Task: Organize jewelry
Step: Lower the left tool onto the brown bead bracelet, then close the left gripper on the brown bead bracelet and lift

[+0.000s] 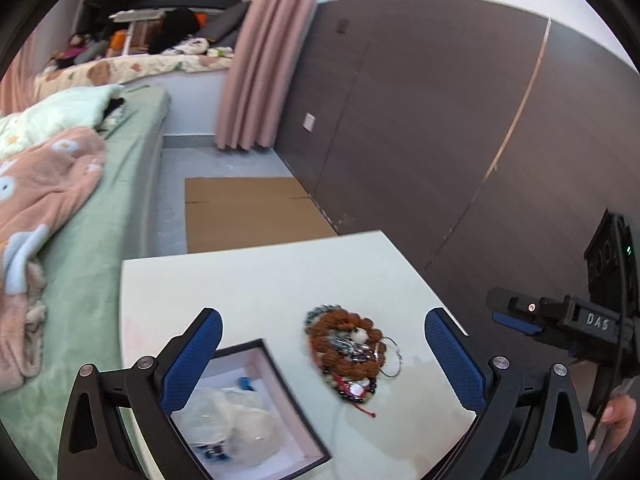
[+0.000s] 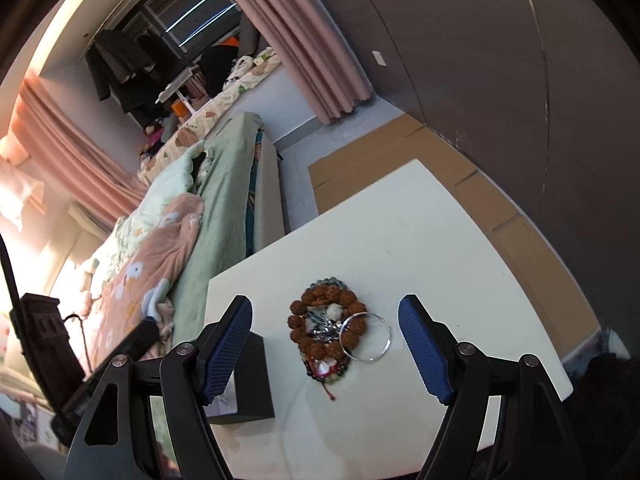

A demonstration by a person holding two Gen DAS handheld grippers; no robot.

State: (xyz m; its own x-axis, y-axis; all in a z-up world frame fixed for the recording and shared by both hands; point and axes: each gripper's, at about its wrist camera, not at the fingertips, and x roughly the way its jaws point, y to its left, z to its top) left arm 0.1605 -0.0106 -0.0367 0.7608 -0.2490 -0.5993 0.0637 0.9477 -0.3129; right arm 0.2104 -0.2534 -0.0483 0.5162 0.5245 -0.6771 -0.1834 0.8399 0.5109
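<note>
An open box with black walls and pale pink lining was seen at the near-left part of the white table; inside it, crumpled clear plastic wrap was packed over most of the floor, with small blue bits showing at the far and near edges, too blurred to identify. In the right wrist view only the box's black outer wall was visible, partly hidden by the gripper's left finger. The jewelry pile was located on the bare tabletop just right of the box, not touching it. The pile's long axis was seen running from the far table edge toward the camera: grey-green beads at the far end, brown seed-bead bracelet in the middle, dark beads and a red cord tail at the near end. A thin silver bangle lay flat, overlapping the pile's right edge. Left gripper was spread wide, nothing held, above the box and pile. Right gripper was likewise spread wide and empty, with the pile framed between its fingers.
</note>
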